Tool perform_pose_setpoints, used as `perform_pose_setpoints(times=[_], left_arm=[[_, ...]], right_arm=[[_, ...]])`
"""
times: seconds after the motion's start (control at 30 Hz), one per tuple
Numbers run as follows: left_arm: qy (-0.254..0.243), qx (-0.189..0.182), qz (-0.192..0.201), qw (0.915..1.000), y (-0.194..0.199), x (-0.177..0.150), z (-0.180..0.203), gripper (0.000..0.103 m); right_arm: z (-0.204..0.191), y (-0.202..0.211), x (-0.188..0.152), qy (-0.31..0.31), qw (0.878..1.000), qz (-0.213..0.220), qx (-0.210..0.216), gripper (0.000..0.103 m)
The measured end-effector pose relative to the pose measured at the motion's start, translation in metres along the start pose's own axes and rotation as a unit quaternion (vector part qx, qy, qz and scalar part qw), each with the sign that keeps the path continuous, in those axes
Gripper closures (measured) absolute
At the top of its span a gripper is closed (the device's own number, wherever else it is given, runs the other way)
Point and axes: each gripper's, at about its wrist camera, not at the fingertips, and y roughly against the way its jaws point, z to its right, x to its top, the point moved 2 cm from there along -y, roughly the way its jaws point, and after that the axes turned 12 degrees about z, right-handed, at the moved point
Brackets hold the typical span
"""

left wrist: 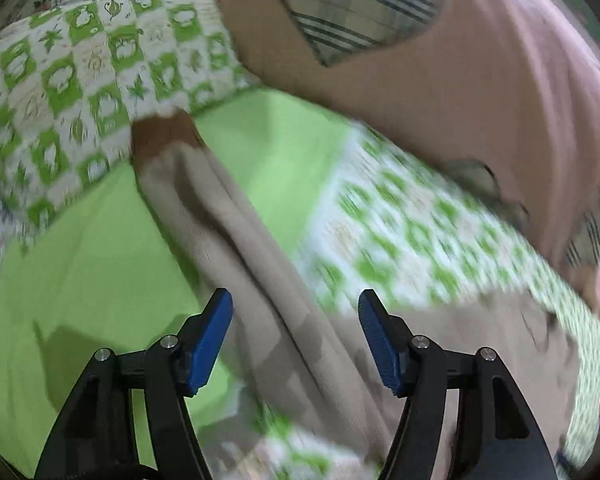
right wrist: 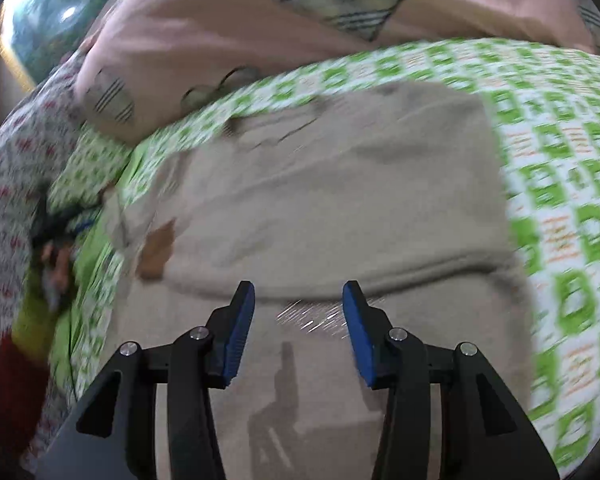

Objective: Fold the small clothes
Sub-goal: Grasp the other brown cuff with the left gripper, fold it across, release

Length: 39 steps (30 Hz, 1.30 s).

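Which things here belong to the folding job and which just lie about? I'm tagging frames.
Job:
- beige garment, brown cuff
- left gripper, open
- right gripper, open

Lying about:
- pink pillow
- green checked bedcover
- plain green sheet
- floral fabric

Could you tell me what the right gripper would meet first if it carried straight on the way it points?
Most likely the beige garment: the right gripper, jaws open, points at its folded edge, though blur hides the depth.

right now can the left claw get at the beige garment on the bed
Probably yes. The left claw is open, and the beige garment runs straight between its fingers on the green bedspread. Nothing lies over that strip. The pink pillow sits further off, out of the way.
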Motion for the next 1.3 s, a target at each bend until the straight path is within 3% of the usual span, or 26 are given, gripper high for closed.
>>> perform_pose_setpoints(times=[0.17,0.3,0.43,0.5,0.53,0.57,0.6,0.7,0.8,0.93,1.13,1.3], left_arm=[[-0.002,0.055,-0.023,0.9982,-0.057,0.049,-0.032,0.027],[0.022,0.087,-0.053,0.9946,-0.095,0.058,-0.058,0.026],[0.037,0.095,-0.043,0.9938,-0.112,0.058,-0.072,0.027],[0.028,0.096,-0.026,0.9946,-0.112,0.059,-0.07,0.04],[0.02,0.091,-0.019,0.9955,-0.111,0.059,-0.068,0.068],[0.015,0.086,-0.016,0.996,-0.109,0.059,-0.065,0.089],[0.013,0.082,-0.011,0.9965,-0.105,0.06,-0.064,0.092],[0.008,0.05,0.015,0.9986,-0.078,0.06,-0.051,0.095],[0.002,-0.005,0.052,0.9986,-0.034,0.057,-0.028,0.096],[-0.02,-0.09,0.084,0.9922,0.03,0.036,0.038,0.096],[-0.051,-0.2,0.081,0.9751,0.089,-0.025,0.143,0.096],[-0.107,-0.265,0.074,0.9555,0.114,-0.086,0.23,0.096]], right_arm=[[-0.021,-0.011,-0.02,0.023,0.999,-0.024,0.009,0.052],[-0.029,-0.02,-0.029,0.029,0.999,-0.042,0.014,0.052],[-0.031,-0.026,-0.032,0.024,0.998,-0.049,0.018,0.052],[-0.033,-0.029,-0.034,0.018,0.998,-0.052,0.024,0.052],[-0.033,-0.031,-0.034,0.014,0.998,-0.055,0.026,0.052],[-0.033,-0.032,-0.035,0.012,0.998,-0.056,0.027,0.052],[-0.034,-0.032,-0.036,0.012,0.998,-0.056,0.027,0.052],[-0.034,-0.029,-0.036,0.006,0.998,-0.051,0.026,0.052],[-0.032,-0.022,-0.035,-0.002,0.999,-0.041,0.03,0.052],[-0.026,-0.012,-0.033,-0.013,0.999,-0.029,0.028,0.052],[-0.012,0.008,-0.03,-0.034,0.999,-0.009,0.018,0.052],[0.005,0.025,-0.03,-0.055,0.998,0.007,0.005,0.052]])
